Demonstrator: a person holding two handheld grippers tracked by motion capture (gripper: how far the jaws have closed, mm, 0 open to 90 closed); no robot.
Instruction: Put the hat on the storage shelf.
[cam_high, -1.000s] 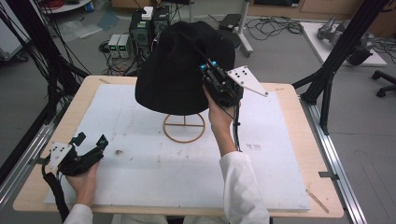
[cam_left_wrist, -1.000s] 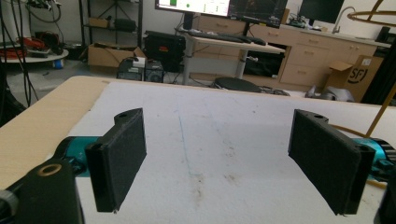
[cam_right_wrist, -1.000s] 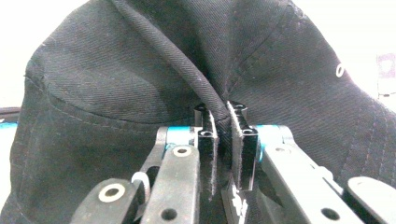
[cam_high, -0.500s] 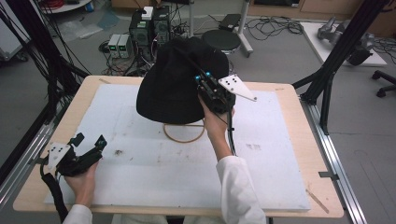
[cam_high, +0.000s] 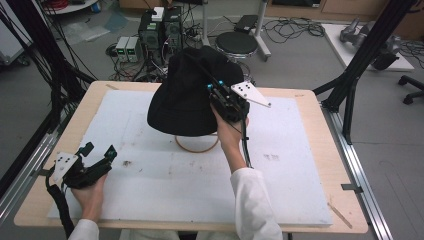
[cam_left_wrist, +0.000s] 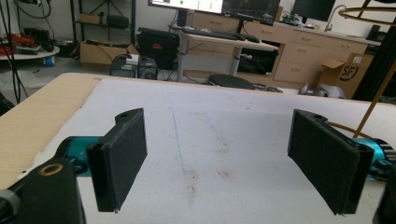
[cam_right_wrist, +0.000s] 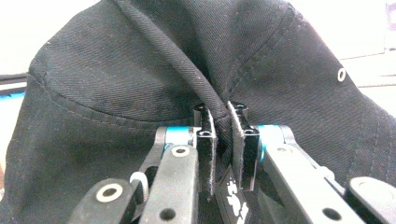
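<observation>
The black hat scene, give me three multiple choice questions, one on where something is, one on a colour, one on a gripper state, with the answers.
1. Where is the black hat?
A. Flat on the white mat
B. Raised above the ring stand
C. On the floor

2. What colour is the ring stand?
A. Gold
B. Red
C. Blue

3. How do the left gripper jaws stand?
A. Shut on the hat
B. Shut on nothing
C. Wide apart, nothing between

Answers: B, the right gripper pinches a fold of the hat and holds it over the stand; A, the ring base looks golden; C, only the white mat shows between its pads.
</observation>
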